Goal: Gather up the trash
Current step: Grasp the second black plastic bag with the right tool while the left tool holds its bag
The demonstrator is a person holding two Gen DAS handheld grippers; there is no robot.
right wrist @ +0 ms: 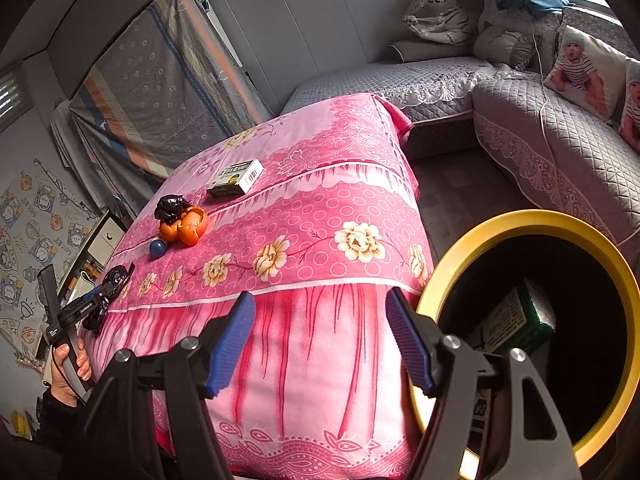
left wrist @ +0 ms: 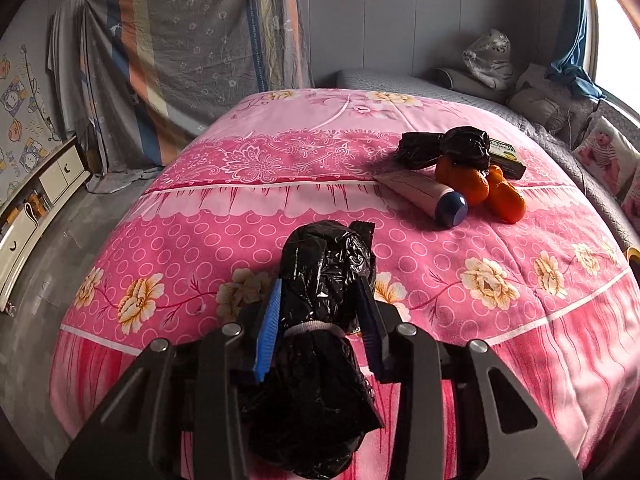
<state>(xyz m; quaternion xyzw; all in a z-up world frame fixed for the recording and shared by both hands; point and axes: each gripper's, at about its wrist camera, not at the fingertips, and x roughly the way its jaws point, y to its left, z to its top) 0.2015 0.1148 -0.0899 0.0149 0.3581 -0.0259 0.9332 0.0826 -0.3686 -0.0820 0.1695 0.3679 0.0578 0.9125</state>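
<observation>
We see our left claw (left wrist: 320,308) pinching a crumpled black plastic bag (left wrist: 326,268) between its blue pads (left wrist: 269,320) at the near edge of the table, which is draped in a pink flowered cloth (left wrist: 280,168); the bag bulges above and below the grip. Farther off to the right on the cloth lies a cluster: a second black bag (left wrist: 444,148), orange peels (left wrist: 480,190) touching it, a pink tube with a dark blue cap (left wrist: 424,196) just beside them, and a small green-and-white box (left wrist: 508,158) behind.

Our right claw (right wrist: 320,344) stands spread, nothing between its pads, in front of the cloth's hanging side. Just to its right is a bin with a yellow rim (right wrist: 540,220) and a dark inside, where a green box (right wrist: 516,320) lies. In the right wrist view, at the far left, a hand (right wrist: 70,364) grips the left claw's handle.
</observation>
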